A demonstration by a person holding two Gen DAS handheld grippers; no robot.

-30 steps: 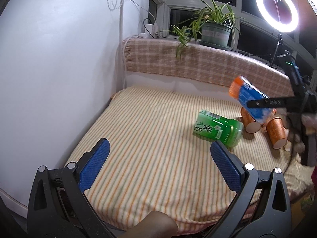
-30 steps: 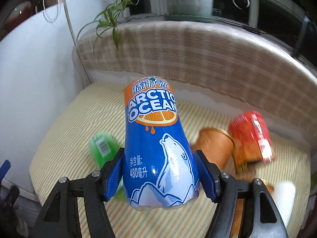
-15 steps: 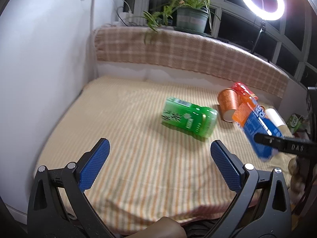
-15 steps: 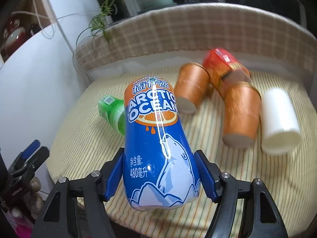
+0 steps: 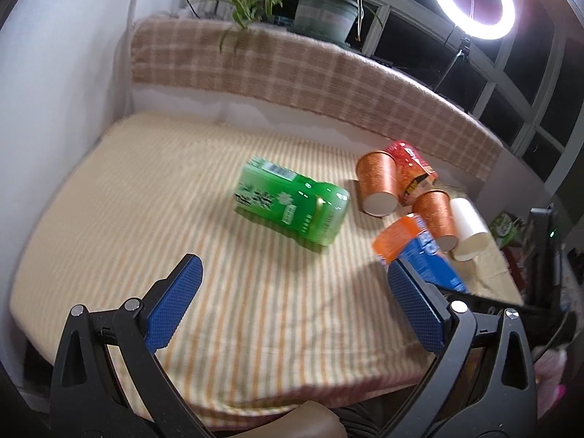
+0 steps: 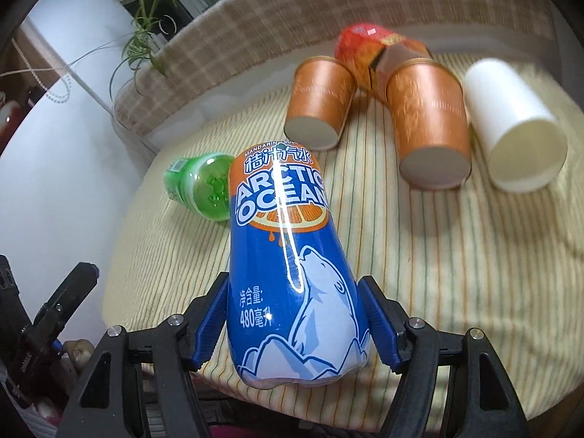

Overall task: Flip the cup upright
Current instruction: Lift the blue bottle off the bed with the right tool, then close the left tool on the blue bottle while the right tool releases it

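My right gripper (image 6: 294, 323) is shut on a blue and orange Arctic Ocean cup (image 6: 288, 255), held over the front edge of the striped table; it also shows in the left wrist view (image 5: 416, 252). A green cup (image 5: 292, 206) lies on its side mid-table, also in the right wrist view (image 6: 202, 186). My left gripper (image 5: 292, 299) is open and empty, near the front of the table, short of the green cup.
Two orange cups (image 6: 321, 106) (image 6: 430, 120), a red cup (image 6: 368, 45) and a white cup (image 6: 514, 120) lie on their sides at the back right. A plaid backrest (image 5: 292, 65), a potted plant (image 5: 321, 11) and a ring light (image 5: 472, 0) stand behind. A white wall (image 5: 54, 73) is left.
My right gripper has carried the Arctic Ocean cup down and toward the table's front right. My left gripper has drawn closer to the green cup.
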